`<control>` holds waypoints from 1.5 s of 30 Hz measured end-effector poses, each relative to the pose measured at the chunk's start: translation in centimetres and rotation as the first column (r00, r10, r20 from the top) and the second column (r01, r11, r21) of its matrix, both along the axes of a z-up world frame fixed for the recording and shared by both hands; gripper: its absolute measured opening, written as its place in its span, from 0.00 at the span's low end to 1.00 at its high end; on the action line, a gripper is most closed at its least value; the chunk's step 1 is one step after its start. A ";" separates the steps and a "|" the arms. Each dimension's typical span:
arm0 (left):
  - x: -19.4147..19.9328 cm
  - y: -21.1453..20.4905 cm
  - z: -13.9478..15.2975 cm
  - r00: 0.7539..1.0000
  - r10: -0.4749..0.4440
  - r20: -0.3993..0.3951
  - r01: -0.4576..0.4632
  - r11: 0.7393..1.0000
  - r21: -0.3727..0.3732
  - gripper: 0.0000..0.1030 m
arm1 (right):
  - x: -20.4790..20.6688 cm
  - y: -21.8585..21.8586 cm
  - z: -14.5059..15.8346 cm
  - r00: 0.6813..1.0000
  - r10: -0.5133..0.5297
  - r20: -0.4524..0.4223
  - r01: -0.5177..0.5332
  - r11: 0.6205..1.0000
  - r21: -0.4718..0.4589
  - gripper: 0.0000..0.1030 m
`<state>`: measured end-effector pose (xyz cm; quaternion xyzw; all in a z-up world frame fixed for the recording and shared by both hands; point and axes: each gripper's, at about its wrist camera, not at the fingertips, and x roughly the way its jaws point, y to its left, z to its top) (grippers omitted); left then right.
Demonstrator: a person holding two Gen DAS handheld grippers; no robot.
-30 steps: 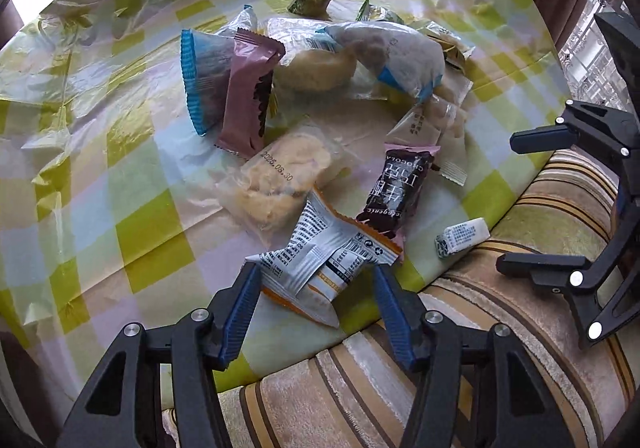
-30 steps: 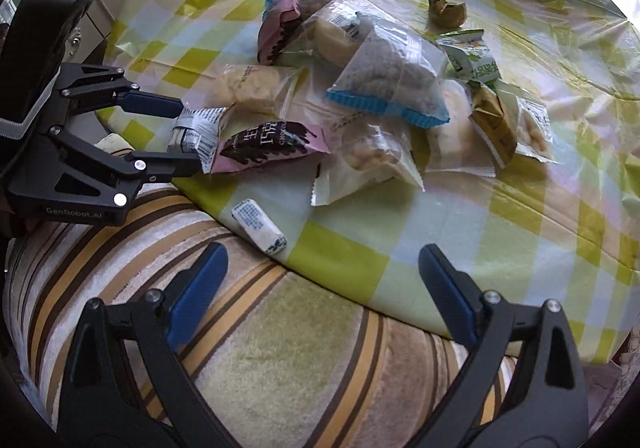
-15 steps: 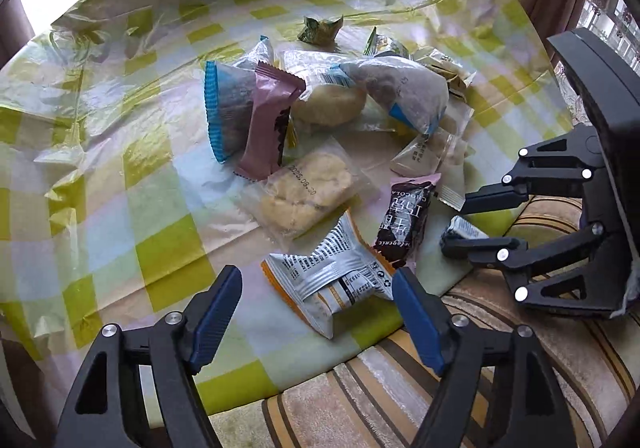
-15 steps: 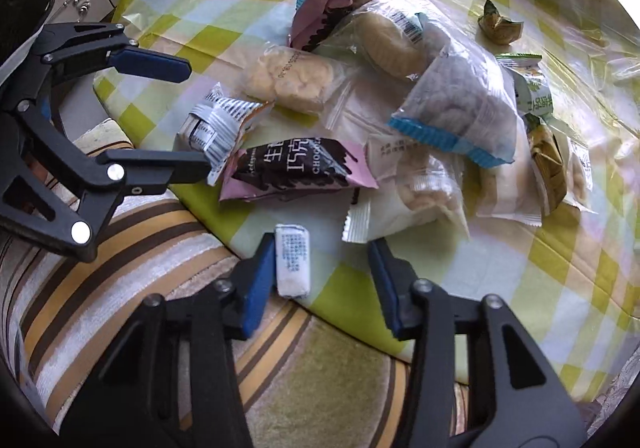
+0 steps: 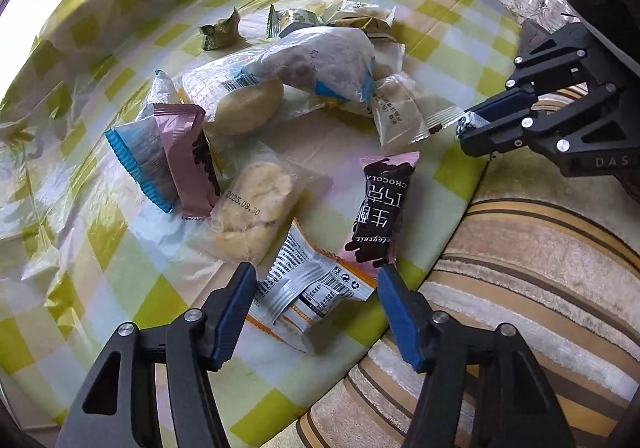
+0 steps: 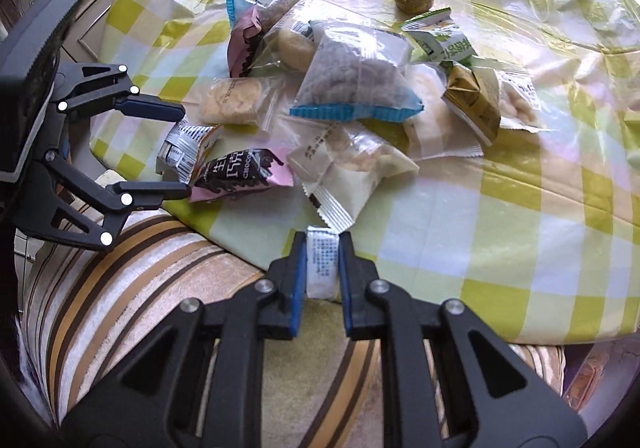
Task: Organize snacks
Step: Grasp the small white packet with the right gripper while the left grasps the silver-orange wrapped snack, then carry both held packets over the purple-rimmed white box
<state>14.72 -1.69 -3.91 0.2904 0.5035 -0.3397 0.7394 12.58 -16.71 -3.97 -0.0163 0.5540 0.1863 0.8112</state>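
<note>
Step in hand: picking off strays. Right gripper [image 6: 323, 268] jaws closing on the small white candy [image 6: 322, 266], pads already against both sides; it sits at the near edge of the checked cloth [image 6: 500, 207] on the counter, over the striped cushion [image 6: 140, 288].

Left gripper [image 5: 316, 302] about half wide, jaws closing, straddling the silver-orange pack [image 5: 308, 292]; pads not on it yet afaict.

Next, imo: R lifts the candy clear w/o dragging the cloth, then needs a drop spot; no bin or tray in view. L has to finish the pinch on the pack's crimped middle.

Count, approx, pile overlaps:
- brown/pink choc bars: 2, incl. [image 5: 384, 207]
- blue-edged clear bags: 2
- clear cookie/pastry packs: ~5
- green/gold small wrappers: 4
- silver-orange: 1
- white candy: 1
</note>
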 end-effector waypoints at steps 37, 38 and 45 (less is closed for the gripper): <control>0.0 -6.1 4.6 0.967 0.255 0.001 -0.248 0.941 -0.229 0.36 | -1.5 -8.3 3.3 0.960 -0.252 0.120 0.261 0.963 -0.064 0.17; 0.1 -6.9 4.8 0.966 0.257 -0.004 -0.251 0.937 -0.242 0.36 | -1.5 -8.8 3.4 0.955 -0.266 0.130 0.276 0.958 -0.071 0.17; -0.1 -13.0 4.2 0.964 0.251 -0.091 -0.267 0.921 -0.285 0.36 | -2.1 -12.9 3.8 0.915 -0.358 0.185 0.381 0.918 -0.112 0.17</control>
